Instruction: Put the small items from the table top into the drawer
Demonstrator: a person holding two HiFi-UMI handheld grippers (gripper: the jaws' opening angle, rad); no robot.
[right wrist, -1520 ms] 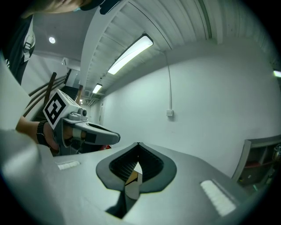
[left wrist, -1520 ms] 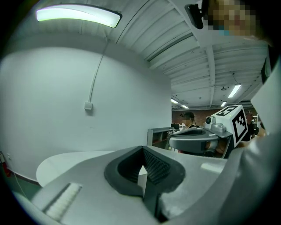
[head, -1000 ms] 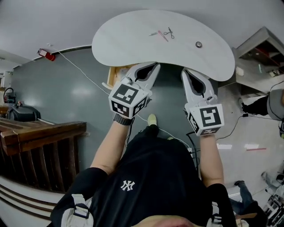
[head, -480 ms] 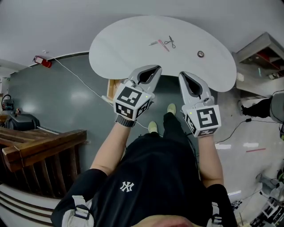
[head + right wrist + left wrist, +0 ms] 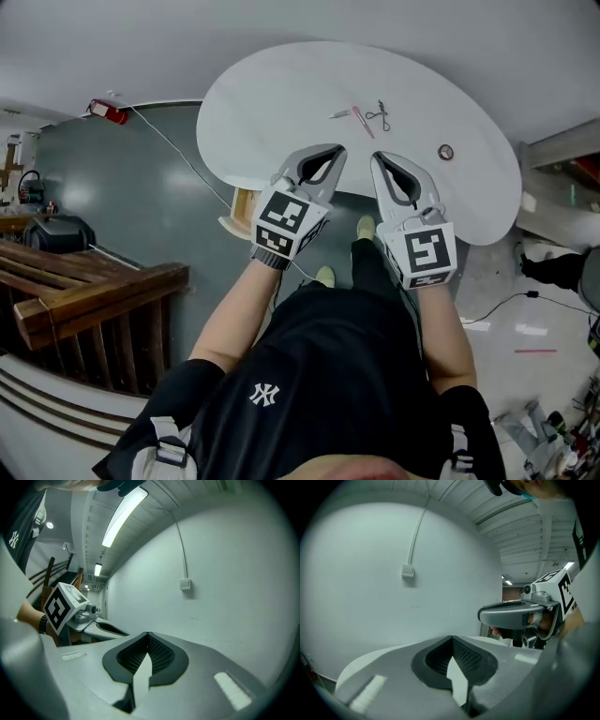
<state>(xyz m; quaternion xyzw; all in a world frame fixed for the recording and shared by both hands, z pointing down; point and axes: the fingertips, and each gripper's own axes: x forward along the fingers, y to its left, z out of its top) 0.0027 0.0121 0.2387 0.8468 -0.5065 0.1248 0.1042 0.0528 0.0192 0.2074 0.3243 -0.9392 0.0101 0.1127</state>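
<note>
Floor's a dull grey-green, and a white kidney-shaped tabletop (image 5: pixel 281 103) fills the top middle of the head view. Only readable thing anywhere is the white NY logo (image 5: pixel 262 393) on the person's black shirt; the cubes on both grippers just carry black-and-white square markers. The small stuff sits toward the far side of the tabletop: a pink stick (image 5: pixel 360 114), small scissors (image 5: pixel 380 115) just right of it, a grey sliver (image 5: pixel 338 114) just left of it, and a round disc (image 5: pixel 446 152) further right, apart from the rest. A light wood box (image 5: pixel 246 208) pokes out under the tabletop's lower left edge, can't tell if that's the drawer. The left gripper (image 5: pixel 330 155) and right gripper (image 5: pixel 382 161) sit side by side, their tips overlapping the near edge in the frame, well short of the items. Both gripper views show the jaws closed together, black pads meeting at the tip, nothing between them. Those views also catch what the head view doesn't: a plain white wall with a small wall box (image 5: pixel 408 571) and a conduit running up from it, plus a ceiling strip light (image 5: pixel 124 515) in the right gripper view. Head view alone has the wooden railing (image 5: pixel 94 291) at left and a red thing (image 5: pixel 111 114) with a white cable (image 5: pixel 169 141) at upper left.
</note>
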